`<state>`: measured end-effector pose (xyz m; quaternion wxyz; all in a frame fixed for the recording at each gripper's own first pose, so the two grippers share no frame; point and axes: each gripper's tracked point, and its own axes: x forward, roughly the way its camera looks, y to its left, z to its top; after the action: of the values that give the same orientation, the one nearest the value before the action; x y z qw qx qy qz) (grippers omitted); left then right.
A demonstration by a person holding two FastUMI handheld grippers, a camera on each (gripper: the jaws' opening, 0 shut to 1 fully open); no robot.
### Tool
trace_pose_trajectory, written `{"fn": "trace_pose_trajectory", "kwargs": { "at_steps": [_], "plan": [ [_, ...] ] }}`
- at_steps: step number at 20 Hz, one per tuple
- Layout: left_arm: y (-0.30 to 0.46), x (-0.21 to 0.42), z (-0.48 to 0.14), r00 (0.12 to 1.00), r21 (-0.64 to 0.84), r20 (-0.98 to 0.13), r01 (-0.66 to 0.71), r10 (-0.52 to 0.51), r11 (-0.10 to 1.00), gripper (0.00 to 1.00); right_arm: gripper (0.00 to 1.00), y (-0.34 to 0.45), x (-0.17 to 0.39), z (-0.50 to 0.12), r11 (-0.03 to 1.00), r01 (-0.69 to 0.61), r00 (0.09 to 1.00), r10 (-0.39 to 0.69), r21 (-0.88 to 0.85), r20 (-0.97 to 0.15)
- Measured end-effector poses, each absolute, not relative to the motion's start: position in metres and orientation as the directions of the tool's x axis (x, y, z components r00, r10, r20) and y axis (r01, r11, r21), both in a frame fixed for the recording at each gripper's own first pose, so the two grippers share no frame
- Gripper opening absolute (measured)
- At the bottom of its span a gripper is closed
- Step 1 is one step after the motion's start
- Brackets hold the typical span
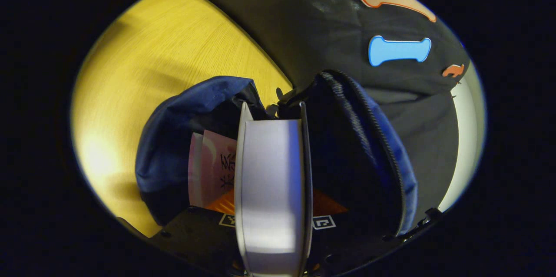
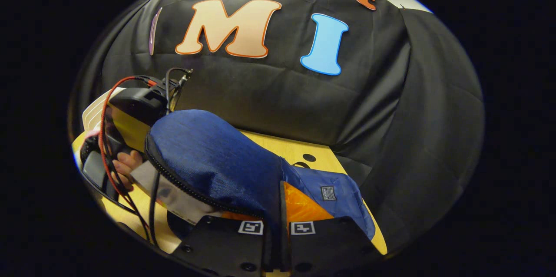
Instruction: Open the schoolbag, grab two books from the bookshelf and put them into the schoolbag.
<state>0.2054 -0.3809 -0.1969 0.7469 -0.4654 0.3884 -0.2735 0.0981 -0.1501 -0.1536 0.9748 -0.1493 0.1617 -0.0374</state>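
My left gripper (image 1: 273,225) is shut on a pale grey book (image 1: 269,181), held edge-on with its far end inside the open mouth of the blue schoolbag (image 1: 173,138). A pink book (image 1: 210,168) stands in the bag, just left of the grey one. The zipper rim (image 1: 373,133) curves down the right side. In the right gripper view, my right gripper (image 2: 278,220) is shut on the edge of the schoolbag (image 2: 208,159), holding the flap up. Farther left, a hand (image 2: 126,166) holds the left gripper (image 2: 130,112) with the grey book (image 2: 169,192) entering the bag.
The bag rests on a yellow wooden table (image 1: 165,51), which meets the black cloth wall (image 2: 282,90) close behind it. Red and black cables (image 2: 106,138) hang from the left gripper. A small hole (image 2: 309,157) marks the tabletop behind the bag.
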Motion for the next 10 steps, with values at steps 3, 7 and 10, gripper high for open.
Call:
{"fn": "trace_pose_trajectory", "kwargs": {
  "at_steps": [3, 7, 10],
  "plan": [
    [-0.389, 0.212, -0.207, 0.553, -0.931, -0.282, 0.039, -0.784, 0.363, 0.39, 0.10, -0.146, 0.098, -0.155, 0.954, 0.019, 0.947, -0.113, -0.300, -0.301],
    [-0.407, 0.222, -0.217, 0.546, -0.952, -0.222, 0.057, -0.808, 0.301, 0.39, 0.10, -0.141, 0.098, -0.157, 0.957, 0.018, 0.947, -0.109, -0.289, -0.301],
    [-0.421, 0.229, -0.216, 0.539, -0.951, -0.213, 0.076, -0.815, 0.299, 0.39, 0.08, -0.138, 0.098, -0.160, 0.954, 0.014, 0.947, -0.109, -0.299, -0.303]
  ]
}}
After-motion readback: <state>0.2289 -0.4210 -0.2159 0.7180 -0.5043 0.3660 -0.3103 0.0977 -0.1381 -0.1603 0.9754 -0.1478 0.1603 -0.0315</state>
